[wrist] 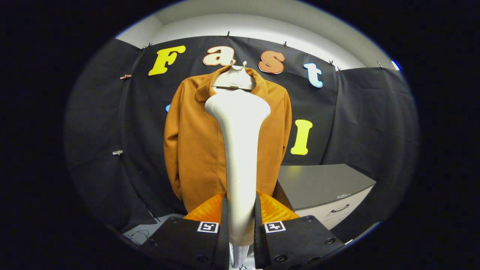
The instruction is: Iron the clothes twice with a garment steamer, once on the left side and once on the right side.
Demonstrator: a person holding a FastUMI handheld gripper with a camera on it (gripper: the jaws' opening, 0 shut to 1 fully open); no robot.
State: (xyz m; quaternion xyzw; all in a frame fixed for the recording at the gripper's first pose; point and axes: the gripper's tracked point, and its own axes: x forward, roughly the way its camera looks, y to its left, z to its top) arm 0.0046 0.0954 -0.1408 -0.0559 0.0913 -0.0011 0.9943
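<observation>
Gripper view: the claw (240, 221) is clamped on the handle of the garment steamer (239, 150), a rigid, probably smooth and slippery body; its head rises before the collar of the soft, limp jacket (191, 150) hanging beyond.

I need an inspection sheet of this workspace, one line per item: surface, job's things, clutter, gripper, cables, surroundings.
Surface: grey cabinet top, right of the jacket, bare where visible.
Job's things: brown jacket hangs on a pale hanger against the cloth wall; white garment steamer is upright between the fingers, its head in front of the jacket's collar area.
Clutter: nothing seen.
Gripper: gripper shut on the garment steamer's handle, both fingers pressing its sides.
Cables: thin wires on the floor, below the jacket's left side.
Surroundings: black cloth wall held by small clips; cabinet drawer with a handle.
</observation>
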